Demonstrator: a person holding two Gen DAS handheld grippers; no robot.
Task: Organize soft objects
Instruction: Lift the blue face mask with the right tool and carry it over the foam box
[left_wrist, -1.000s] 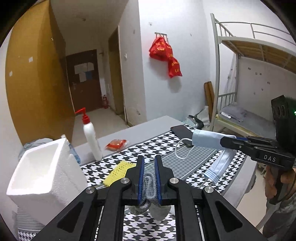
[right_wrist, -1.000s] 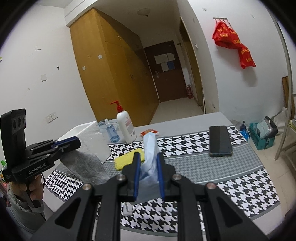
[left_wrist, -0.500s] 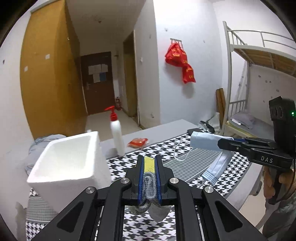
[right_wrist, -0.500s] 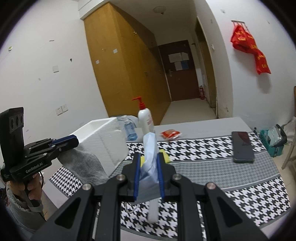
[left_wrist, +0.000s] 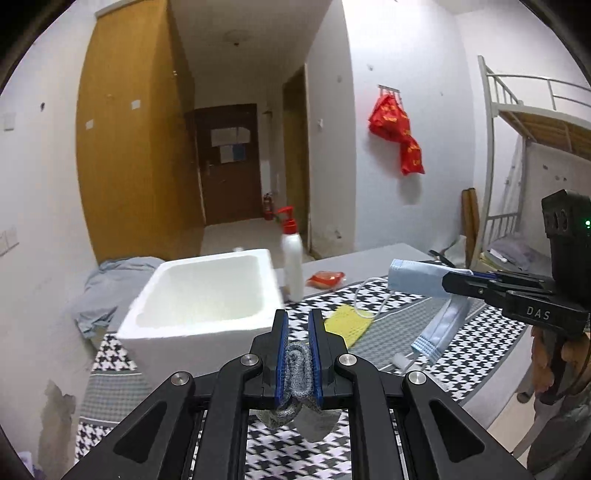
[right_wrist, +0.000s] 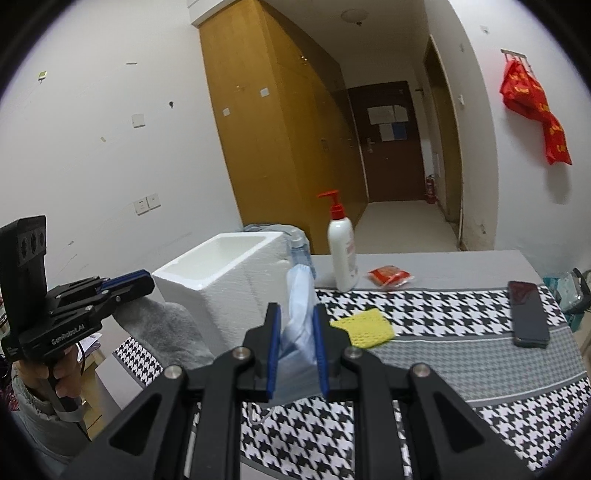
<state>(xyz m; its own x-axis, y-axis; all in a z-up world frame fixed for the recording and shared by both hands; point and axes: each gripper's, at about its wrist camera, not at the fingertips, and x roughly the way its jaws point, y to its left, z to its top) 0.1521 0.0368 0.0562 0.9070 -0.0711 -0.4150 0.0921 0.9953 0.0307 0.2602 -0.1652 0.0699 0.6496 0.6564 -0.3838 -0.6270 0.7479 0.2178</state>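
Note:
My left gripper (left_wrist: 297, 325) is shut on a grey knitted cloth (left_wrist: 298, 369), held above the table just in front of the white foam box (left_wrist: 207, 291). In the right wrist view the left gripper (right_wrist: 142, 280) holds the grey cloth (right_wrist: 166, 332) to the left of the box (right_wrist: 225, 273). My right gripper (right_wrist: 295, 317) is shut on a light blue face mask (right_wrist: 299, 321). In the left wrist view the right gripper (left_wrist: 448, 282) holds the mask (left_wrist: 413, 282) above the table, its loops hanging. A yellow cloth (right_wrist: 364, 326) lies on the houndstooth tablecloth (right_wrist: 443, 314).
A white pump bottle (right_wrist: 341, 254) with a red top stands behind the box, next to a small clear bottle (right_wrist: 299, 247). A red packet (right_wrist: 388, 276) lies near it. A black phone (right_wrist: 528, 314) lies at the right. A bunk bed (left_wrist: 535, 147) stands beyond the table.
Both grippers have swung left toward the foam box, each keeping its cloth. The box now sits nearer the middle of the left wrist view.

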